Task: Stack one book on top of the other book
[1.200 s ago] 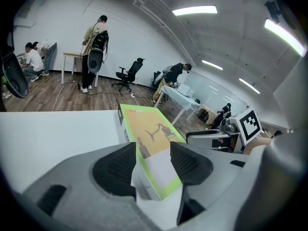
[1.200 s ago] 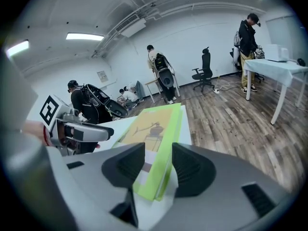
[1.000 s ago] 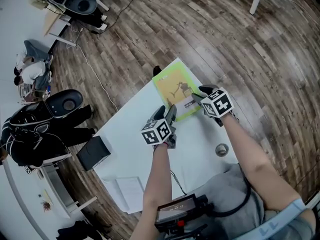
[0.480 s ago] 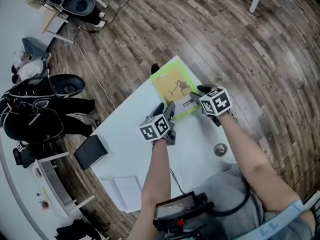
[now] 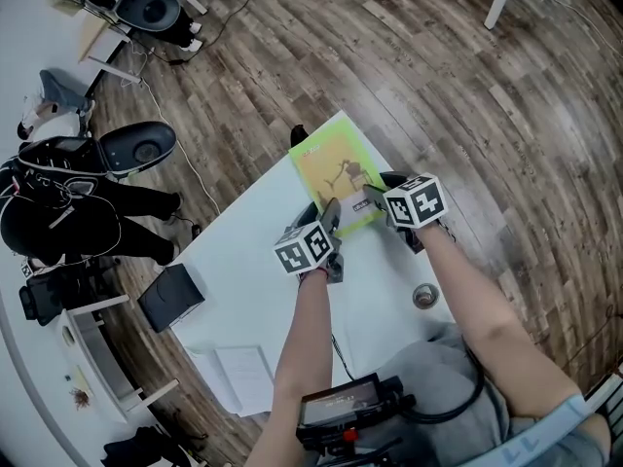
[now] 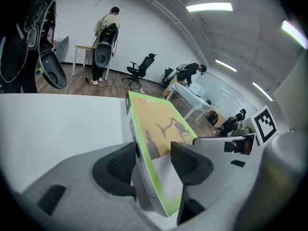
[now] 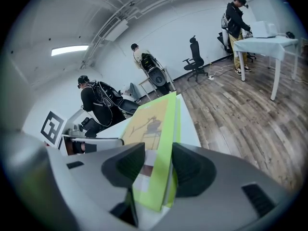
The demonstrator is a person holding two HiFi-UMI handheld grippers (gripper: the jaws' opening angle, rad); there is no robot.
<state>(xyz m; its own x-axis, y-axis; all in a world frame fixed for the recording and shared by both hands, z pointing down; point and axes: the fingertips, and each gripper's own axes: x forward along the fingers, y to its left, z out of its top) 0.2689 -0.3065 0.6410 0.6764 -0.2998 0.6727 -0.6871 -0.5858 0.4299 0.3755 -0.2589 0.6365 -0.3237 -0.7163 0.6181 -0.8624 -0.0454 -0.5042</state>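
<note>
While both tongs are clenched on it, the book sits a little above the middle of the head view, over the far corner of the white table. We see a flat, rectangular book with a smooth cover, yellow in the middle with a light green border and a dark drawing. Its spine is white with small print.

The left tongs grasp the near left corner, and their dark ribbed pads press on both faces. The right tongs grasp the near right edge in the same way. In the right gripper view a second green edge shows just behind the cover, and we cannot tell if it is another book.

Around the table lies a floor of brown-grey wooden planks.
</note>
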